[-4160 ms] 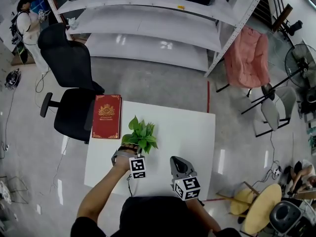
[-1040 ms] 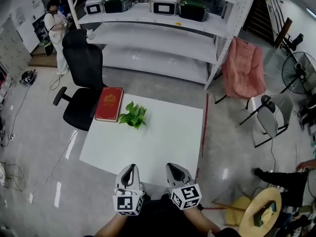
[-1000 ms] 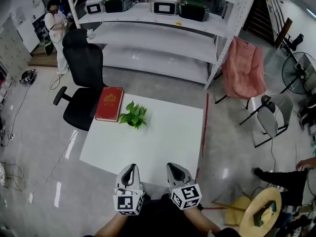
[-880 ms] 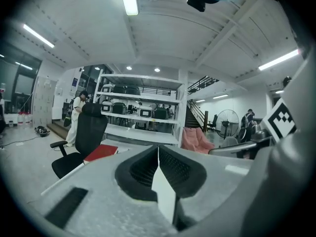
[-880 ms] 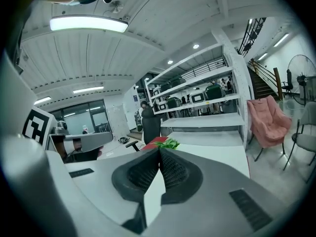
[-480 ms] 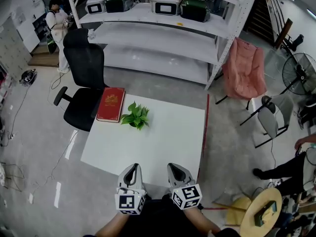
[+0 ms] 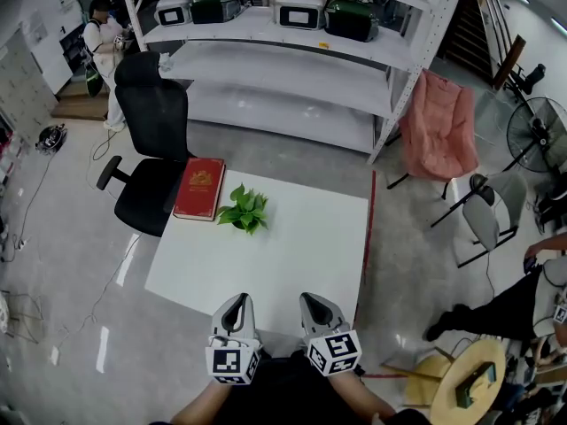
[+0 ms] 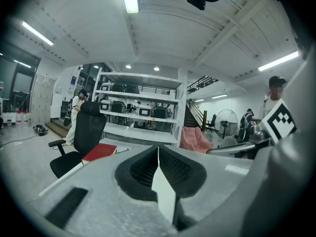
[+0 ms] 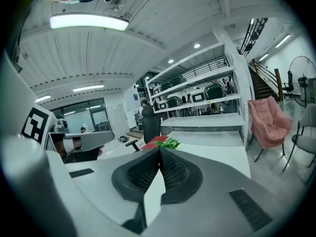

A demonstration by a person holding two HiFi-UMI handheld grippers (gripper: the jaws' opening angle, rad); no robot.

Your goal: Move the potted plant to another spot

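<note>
Red book [image 7: 199, 189] on white table [image 7: 292, 255]; black chair [image 7: 151, 122] beside.

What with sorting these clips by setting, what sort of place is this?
Probably a workshop or lab space rather than a home: tall metal shelving carrying boxy appliances, a bare polished floor, and a black office chair beside a plain white table.

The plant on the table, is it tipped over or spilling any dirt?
No. The potted plant looks upright beside the red book on the white table, with no dirt showing. Nothing looks odd.
</note>
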